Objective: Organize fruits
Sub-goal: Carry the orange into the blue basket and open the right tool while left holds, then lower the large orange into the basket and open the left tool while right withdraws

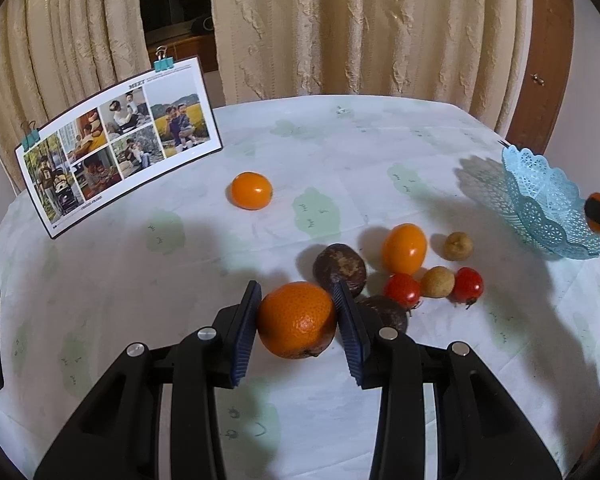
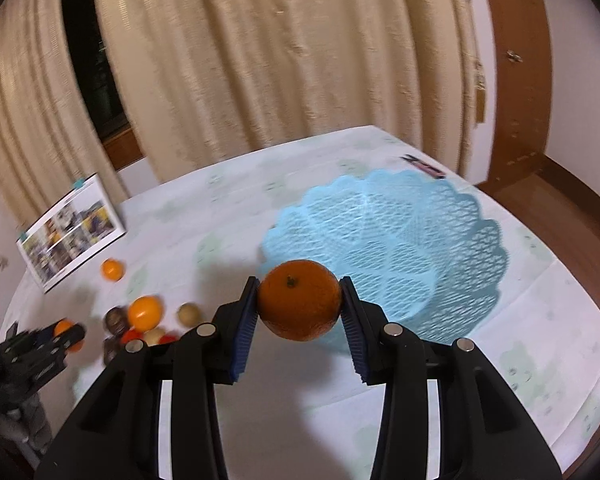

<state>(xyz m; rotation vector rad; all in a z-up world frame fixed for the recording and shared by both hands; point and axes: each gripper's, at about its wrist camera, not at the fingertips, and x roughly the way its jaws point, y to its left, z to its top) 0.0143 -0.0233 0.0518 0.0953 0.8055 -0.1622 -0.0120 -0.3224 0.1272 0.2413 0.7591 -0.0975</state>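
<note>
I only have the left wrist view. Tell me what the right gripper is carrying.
Observer: The right gripper is shut on an orange, stem up.
Operator: Say where it is relative to the basket.
Observer: It is in front of the blue basket, near its front rim.
Operator: Report what is in the basket.
Observer: No fruit shows in the part of the basket I can see.
</note>
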